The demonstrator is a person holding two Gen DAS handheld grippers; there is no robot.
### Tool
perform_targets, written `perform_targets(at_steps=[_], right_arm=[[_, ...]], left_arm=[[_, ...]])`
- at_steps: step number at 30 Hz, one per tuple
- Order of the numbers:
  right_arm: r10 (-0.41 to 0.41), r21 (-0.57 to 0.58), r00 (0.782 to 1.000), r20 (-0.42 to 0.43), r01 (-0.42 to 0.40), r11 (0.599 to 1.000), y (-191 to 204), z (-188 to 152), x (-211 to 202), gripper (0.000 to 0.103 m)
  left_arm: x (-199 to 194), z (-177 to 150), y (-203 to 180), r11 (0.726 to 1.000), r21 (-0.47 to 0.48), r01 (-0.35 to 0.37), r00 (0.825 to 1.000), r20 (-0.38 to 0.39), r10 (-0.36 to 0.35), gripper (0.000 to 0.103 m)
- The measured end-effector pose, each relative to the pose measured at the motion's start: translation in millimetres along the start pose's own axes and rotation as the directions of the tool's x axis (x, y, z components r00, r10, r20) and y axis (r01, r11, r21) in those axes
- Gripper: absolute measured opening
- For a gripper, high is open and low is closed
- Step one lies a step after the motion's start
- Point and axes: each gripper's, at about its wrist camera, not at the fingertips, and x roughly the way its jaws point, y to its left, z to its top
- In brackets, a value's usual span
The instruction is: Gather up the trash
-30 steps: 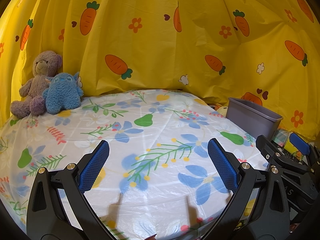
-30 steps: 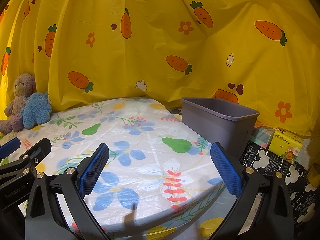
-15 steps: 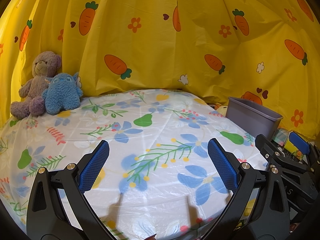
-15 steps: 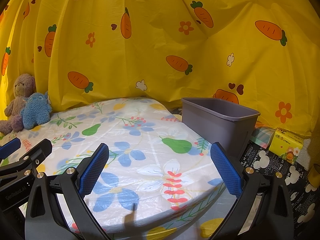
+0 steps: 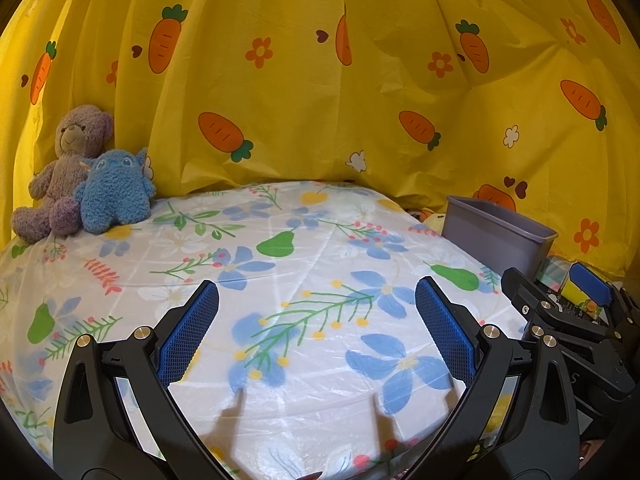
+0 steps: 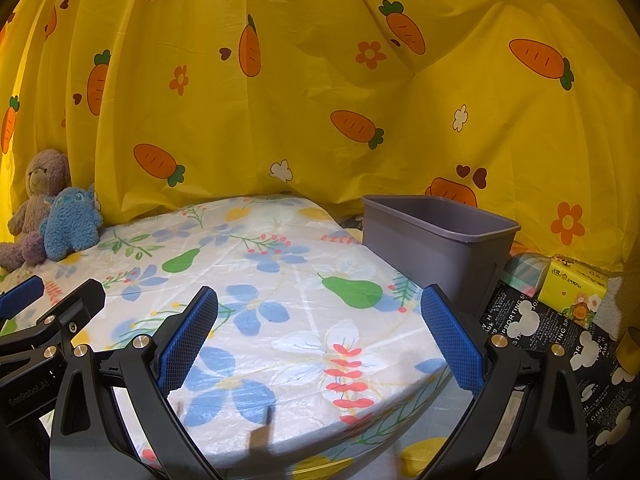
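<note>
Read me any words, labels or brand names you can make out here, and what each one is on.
"GenRobot.AI": on the left gripper body, right wrist view.
"SUPPORTING": on the black mat; its other lettering is partial, unreadable.
Yellow tissue pack: print too small to read.

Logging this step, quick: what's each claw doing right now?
Left claw: open, holding nothing, above the floral tablecloth.
Right claw: open, holding nothing, near the grey bin.

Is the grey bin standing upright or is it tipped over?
Upright. The grey bin stands beside the table with its open rim facing up and its walls rising straight. What is inside cannot be told.
</note>
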Motion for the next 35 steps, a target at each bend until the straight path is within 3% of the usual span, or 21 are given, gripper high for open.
perform_targets(at_steps=[5,25,35], right_arm=[[-0.011,0.01,1.0,0.0,0.011,1.0,-1.7,2.0,4.2,0.097],[-0.028,0.036,1.0,0.012,0.027,0.999,-0.7,11.4,7.0,0.097],[-0.033,0.05,0.999,0.006,0.033,0.998,-0.5,15.0,15.4,0.097]], left_arm=[[4.8,0.0,3.0,0.999,0.017,-0.048,0.999,-0.007,0.048,0.081],[13.4,13.7,-3.4,0.998,0.03,-0.048,0.999,-0.009,0.048,0.082],[23.0,21.2,-0.5,0.997,0.024,-0.073,0.997,-0.021,0.073,0.092]])
